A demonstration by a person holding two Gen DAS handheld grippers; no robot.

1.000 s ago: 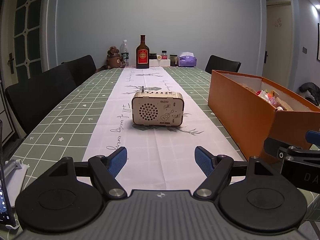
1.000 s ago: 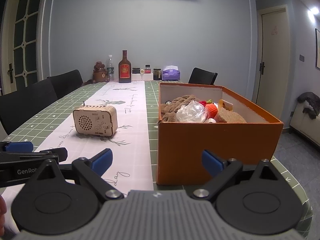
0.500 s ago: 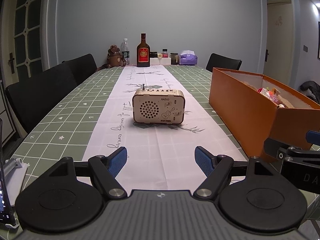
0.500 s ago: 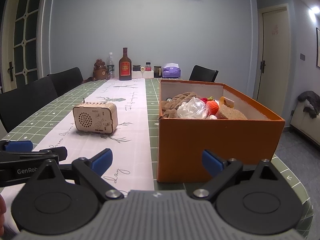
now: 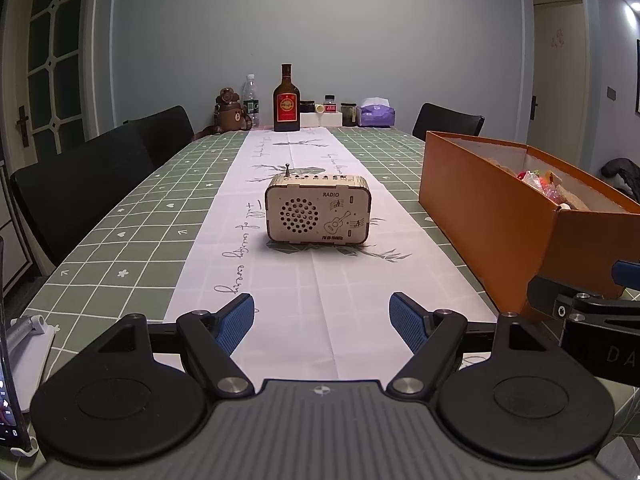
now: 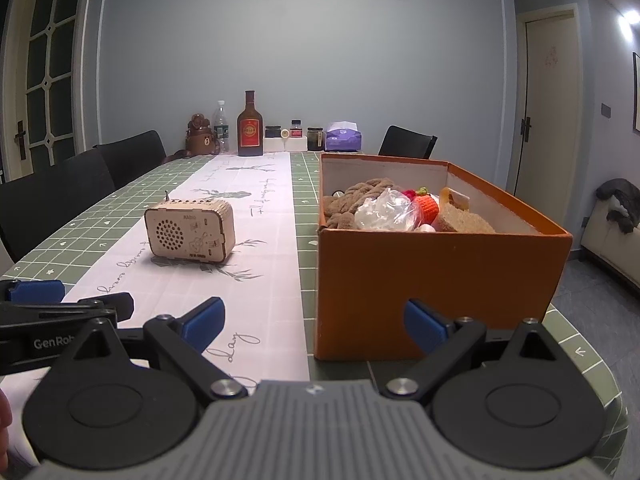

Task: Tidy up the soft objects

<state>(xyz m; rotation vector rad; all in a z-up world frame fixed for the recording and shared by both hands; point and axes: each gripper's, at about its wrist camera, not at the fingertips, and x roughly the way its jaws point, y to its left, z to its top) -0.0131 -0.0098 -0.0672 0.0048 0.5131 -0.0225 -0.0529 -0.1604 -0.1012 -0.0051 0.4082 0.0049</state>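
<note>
1. Now, both tongs hang low over the near edge of the bench (image 5: 120,240): left tongs (image 5: 322,320) spread wide with nothing between the blue pads, right tongs (image 6: 314,322) spread just as wide and equally bare.
2. The soft objects (image 6: 384,208) sit piled inside the orange box (image 6: 440,276) by the bench's right edge: a brown knitted bundle, a crinkly clear bag, an orange crocheted piece, a tan sponge-like block.
3. No soft thing shows loose on the bench; only a wooden radio (image 5: 318,212) stands on the white runner, left of the box.
4. Judgement: this fits either soft items all gathered in, or a box waiting to be sorted. The pictures don't settle which, so no step can be called.
</note>
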